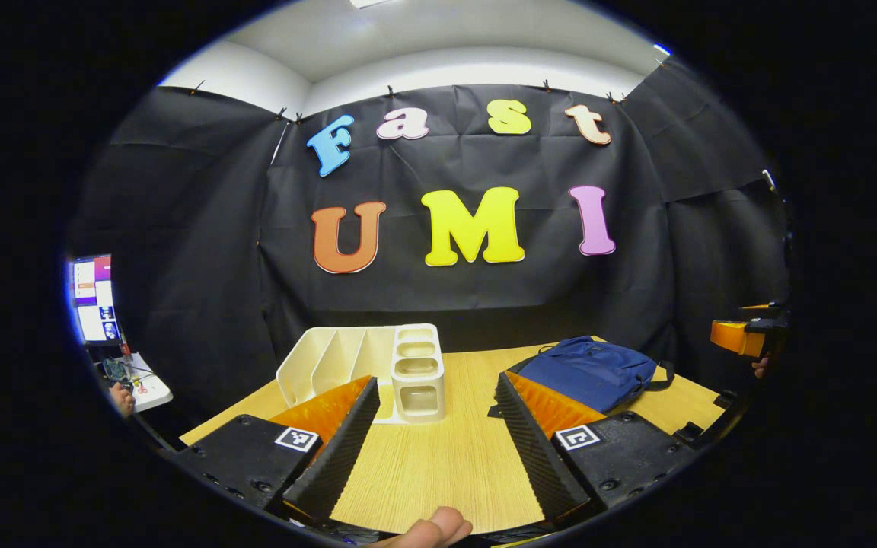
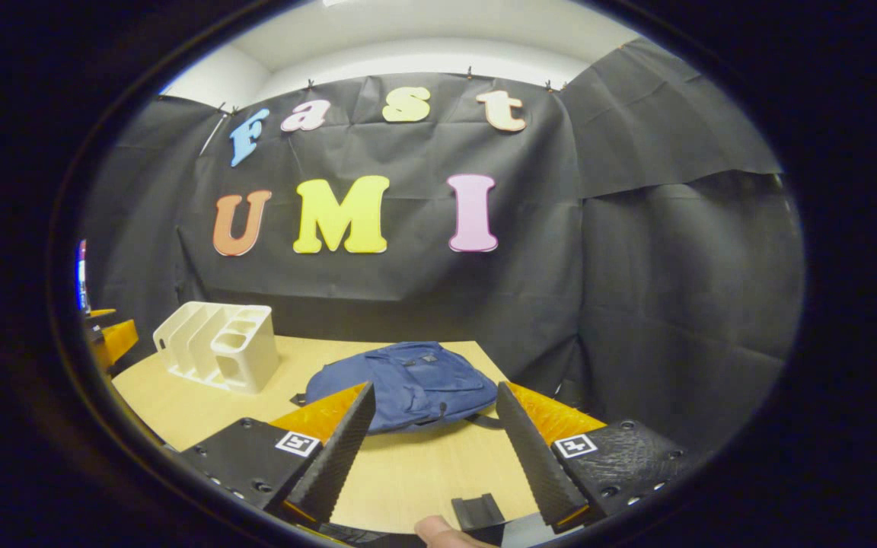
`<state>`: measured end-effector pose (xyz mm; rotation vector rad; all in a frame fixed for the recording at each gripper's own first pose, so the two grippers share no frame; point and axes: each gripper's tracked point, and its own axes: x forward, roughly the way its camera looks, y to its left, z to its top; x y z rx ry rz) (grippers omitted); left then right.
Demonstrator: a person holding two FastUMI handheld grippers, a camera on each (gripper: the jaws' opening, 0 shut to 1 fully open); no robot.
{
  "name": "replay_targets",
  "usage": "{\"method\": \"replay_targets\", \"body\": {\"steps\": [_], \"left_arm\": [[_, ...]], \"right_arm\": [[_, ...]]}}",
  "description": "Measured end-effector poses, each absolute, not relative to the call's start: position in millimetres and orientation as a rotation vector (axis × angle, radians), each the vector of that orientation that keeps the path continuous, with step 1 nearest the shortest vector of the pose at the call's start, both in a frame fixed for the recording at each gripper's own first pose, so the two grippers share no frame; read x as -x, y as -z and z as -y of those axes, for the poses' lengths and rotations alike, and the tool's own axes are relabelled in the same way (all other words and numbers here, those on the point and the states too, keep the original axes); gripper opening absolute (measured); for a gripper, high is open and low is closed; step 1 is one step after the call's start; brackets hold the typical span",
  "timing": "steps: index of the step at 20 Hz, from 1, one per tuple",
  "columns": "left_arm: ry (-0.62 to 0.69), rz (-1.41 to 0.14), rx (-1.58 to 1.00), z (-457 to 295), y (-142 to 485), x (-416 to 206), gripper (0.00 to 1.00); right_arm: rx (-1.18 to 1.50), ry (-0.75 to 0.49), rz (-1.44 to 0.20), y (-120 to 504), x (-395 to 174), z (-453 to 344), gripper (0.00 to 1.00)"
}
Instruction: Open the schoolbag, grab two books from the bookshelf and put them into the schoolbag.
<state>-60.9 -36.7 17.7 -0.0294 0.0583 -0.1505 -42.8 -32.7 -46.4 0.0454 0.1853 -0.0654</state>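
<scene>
While both tools [image 1: 431, 449] [image 2: 431, 449] spread, schoolbag [image 2: 408, 384] lies flat beside bookshelf [image 2: 218, 346].

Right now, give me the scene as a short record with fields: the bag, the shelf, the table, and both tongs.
schoolbag: blue schoolbag lying flat on the table, looks closed
bookshelf: white bookshelf standing on the table, apart from the bag; slots look empty, no books seen
table: light wooden table
left tongs: left tongs open, holding nothing, above the table, aimed between shelf and bag
right tongs: right tongs open, holding nothing, pointed toward the bag
</scene>
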Motion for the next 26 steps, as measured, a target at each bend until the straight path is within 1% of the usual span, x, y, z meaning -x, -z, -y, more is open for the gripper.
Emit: {"method": "replay_targets", "body": {"steps": [1,3,5,6,7,8,11,12,14,15,17,18,19,20,21,22,25,26], "left_arm": [[0.176,-0.053,0.029,43.7,-18.3,65.5,0.97],[0.203,-0.055,0.024,52.4,-16.8,70.4,0.99],[0.198,-0.059,0.023,48.5,-14.7,71.4,0.97],[0.201,-0.064,0.027,50.2,-11.7,71.2,0.97],[0.197,-0.076,0.035,50.4,-8.0,71.3,0.97],[0.192,-0.083,0.041,48.2,-5.7,70.8,0.97],[0.173,-0.095,0.04,43.4,-1.5,67.7,0.97],[0.165,-0.099,0.038,41.4,-0.2,66.7,0.98],[0.165,-0.102,0.029,43.4,3.1,66.1,0.98],[0.163,-0.103,0.026,43.2,3.8,66.0,0.98],[0.155,-0.107,0.022,41.9,4.5,65.8,0.97],[0.149,-0.101,0.022,37.9,4.1,67.9,0.97],[0.143,-0.093,0.025,36.5,2.1,68.3,0.97],[0.142,-0.09,0.029,36.6,2.0,67.5,0.97],[0.147,-0.094,0.032,37.5,3.5,67.5,0.97],[0.153,-0.098,0.035,38.8,5.5,65.9,0.97],[0.141,-0.1,0.044,31.9,6.7,66.0,0.97],[0.138,-0.103,0.049,31.1,7.8,64.7,0.98]], "right_arm": [[-0.042,0.053,-0.18,46.8,47.3,28.6,0.96],[-0.023,0.054,-0.192,56.4,52.4,28.9,0.96],[-0.025,0.042,-0.193,56.2,52.8,22.3,0.94],[-0.023,0.039,-0.193,57.0,51.9,21.2,0.96],[-0.016,0.039,-0.192,57.4,52.6,20.6,0.96],[-0.01,0.036,-0.192,58.3,51.7,20.1,0.94],[-0.002,0.028,-0.198,62.7,51.2,17.0,0.94],[0.001,0.028,-0.203,65.5,51.7,17.9,0.98],[0.003,0.033,-0.208,68.2,51.4,20.2,0.94],[0.005,0.04,-0.212,69.9,49.9,21.9,0.96],[0.022,0.066,-0.217,70.0,48.9,28.3,0.96],[0.029,0.068,-0.208,67.3,51.3,28.8,0.98],[0.029,0.068,-0.196,64.1,52.9,29.3,0.94],[0.028,0.068,-0.189,63.5,53.6,29.8,0.94],[0.031,0.073,-0.189,63.6,54.1,30.5,0.98],[0.04,0.075,-0.187,63.3,55.2,33.3,0.96],[0.048,0.083,-0.188,62.4,59.3,37.5,0.96],[0.048,0.078,-0.193,64.1,56.7,35.6,0.99]]}}
